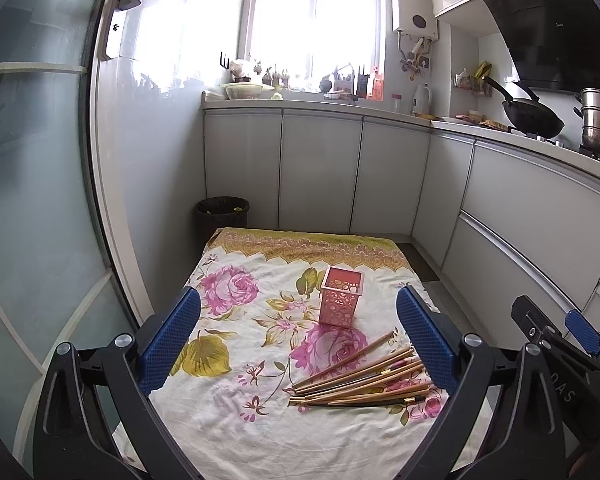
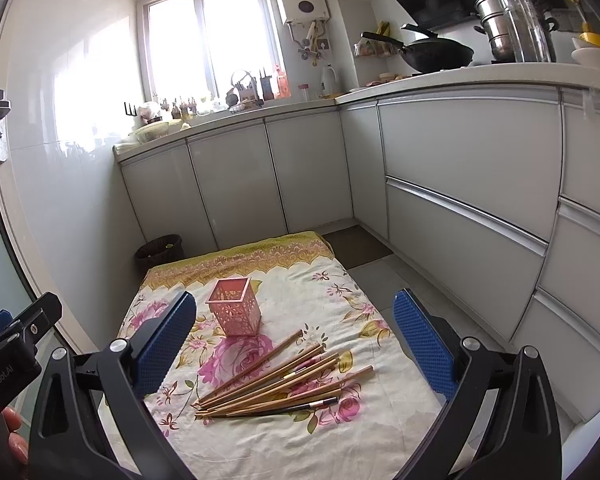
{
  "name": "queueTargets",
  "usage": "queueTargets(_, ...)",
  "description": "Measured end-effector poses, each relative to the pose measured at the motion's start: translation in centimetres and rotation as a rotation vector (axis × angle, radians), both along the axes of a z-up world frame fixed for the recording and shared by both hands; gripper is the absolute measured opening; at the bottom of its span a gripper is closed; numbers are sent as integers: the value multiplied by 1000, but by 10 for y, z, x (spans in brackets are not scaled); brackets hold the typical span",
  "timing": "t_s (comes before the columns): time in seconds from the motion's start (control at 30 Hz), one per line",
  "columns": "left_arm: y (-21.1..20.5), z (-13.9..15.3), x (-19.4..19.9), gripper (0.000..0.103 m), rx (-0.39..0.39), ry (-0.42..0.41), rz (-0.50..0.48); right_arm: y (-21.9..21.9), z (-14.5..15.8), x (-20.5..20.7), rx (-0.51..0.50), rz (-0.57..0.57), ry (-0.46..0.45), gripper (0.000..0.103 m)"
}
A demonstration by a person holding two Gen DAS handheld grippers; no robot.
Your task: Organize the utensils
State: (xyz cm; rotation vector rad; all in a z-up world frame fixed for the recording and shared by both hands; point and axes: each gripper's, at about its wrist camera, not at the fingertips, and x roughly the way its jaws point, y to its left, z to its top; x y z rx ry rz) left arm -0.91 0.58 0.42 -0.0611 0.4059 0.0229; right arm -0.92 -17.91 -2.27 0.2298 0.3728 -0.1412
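A pink perforated utensil holder (image 1: 341, 297) stands upright on a floral cloth (image 1: 236, 420); it also shows in the right wrist view (image 2: 235, 306). Several wooden chopsticks (image 1: 360, 378) lie fanned in a pile on the cloth in front of the holder, also seen in the right wrist view (image 2: 276, 380). My left gripper (image 1: 298, 340) is open and empty, held above the cloth's near part. My right gripper (image 2: 296, 344) is open and empty, above the chopsticks. The right gripper's body shows at the right edge of the left wrist view (image 1: 572, 344).
The cloth covers a low table (image 2: 320, 440) on the kitchen floor. A dark waste bin (image 1: 222, 216) stands beyond it by the cabinets (image 1: 320, 168). A glass door (image 1: 32, 200) is at the left. A wok (image 2: 436, 54) and pots (image 2: 500, 24) sit on the right counter.
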Motion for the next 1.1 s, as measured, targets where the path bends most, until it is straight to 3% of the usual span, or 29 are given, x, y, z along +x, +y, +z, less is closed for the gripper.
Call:
queueTargets(0.4,-2,-1,3,96,5,9,-4,-2,-4,3,1,-3,10,96)
queueTargets(0.73,-22,-16,36,96,43,70,-40,-17,-20,22,23,-19,61,96)
queueTargets(0.87,-47,-29,75,96,81,178,-152,-46,-46,40,129,-36,159,96)
queueTargets(1.0,-84,-55,129,96,112,363,-343,-94,-89,54,290,-88,274,96)
queueTargets(1.1,-112,-77,161,96,155,448,-424,-120,-119,60,333,-136,329,96)
